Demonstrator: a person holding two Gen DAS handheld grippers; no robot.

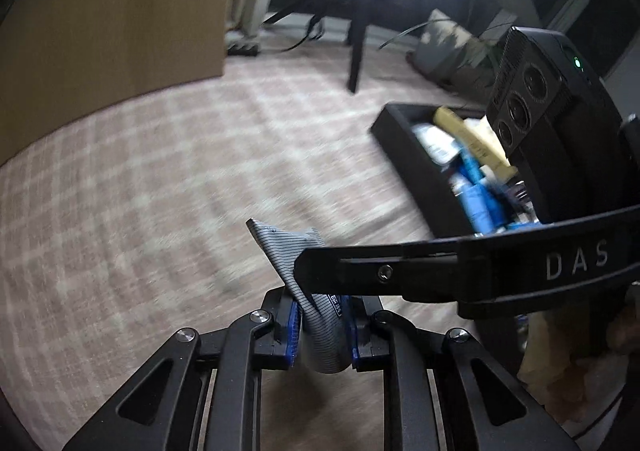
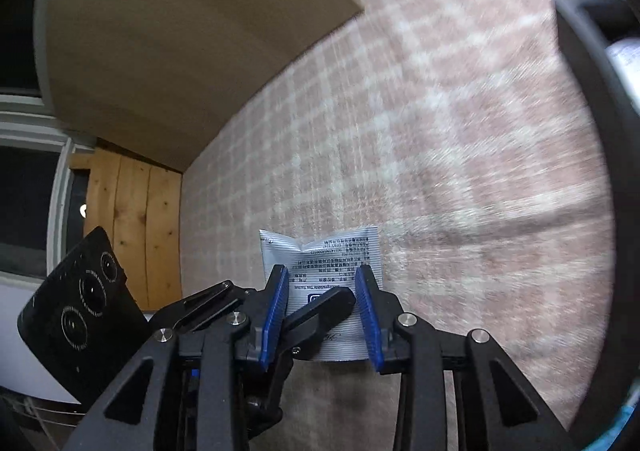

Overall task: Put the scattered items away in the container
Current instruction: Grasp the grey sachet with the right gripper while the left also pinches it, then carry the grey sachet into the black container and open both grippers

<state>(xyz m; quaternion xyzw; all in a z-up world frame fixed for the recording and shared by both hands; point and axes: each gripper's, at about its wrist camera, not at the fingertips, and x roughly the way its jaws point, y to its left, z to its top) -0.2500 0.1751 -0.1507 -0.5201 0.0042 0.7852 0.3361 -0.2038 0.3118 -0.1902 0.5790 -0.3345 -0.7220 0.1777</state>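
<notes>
My left gripper [image 1: 320, 325] is shut on a grey striped sachet [image 1: 286, 247], held upright above the checked carpet. The same sachet [image 2: 320, 255], with printed text, shows in the right wrist view between the blue pads [image 2: 276, 311] of my right gripper [image 2: 322, 291], which stands open around it. A left finger crosses between the right pads. The black container [image 1: 404, 155] sits on the carpet to the right, holding several blue, white and yellow packets. Its dark wall [image 2: 588, 63] shows at the right edge of the right wrist view.
A light wooden panel [image 1: 112, 23] stands at the left, also in the right wrist view [image 2: 180, 31]. A dark chair leg [image 1: 356, 55] and a potted plant [image 1: 444, 47] lie beyond the container. Pink checked carpet [image 1: 160, 179] covers the floor.
</notes>
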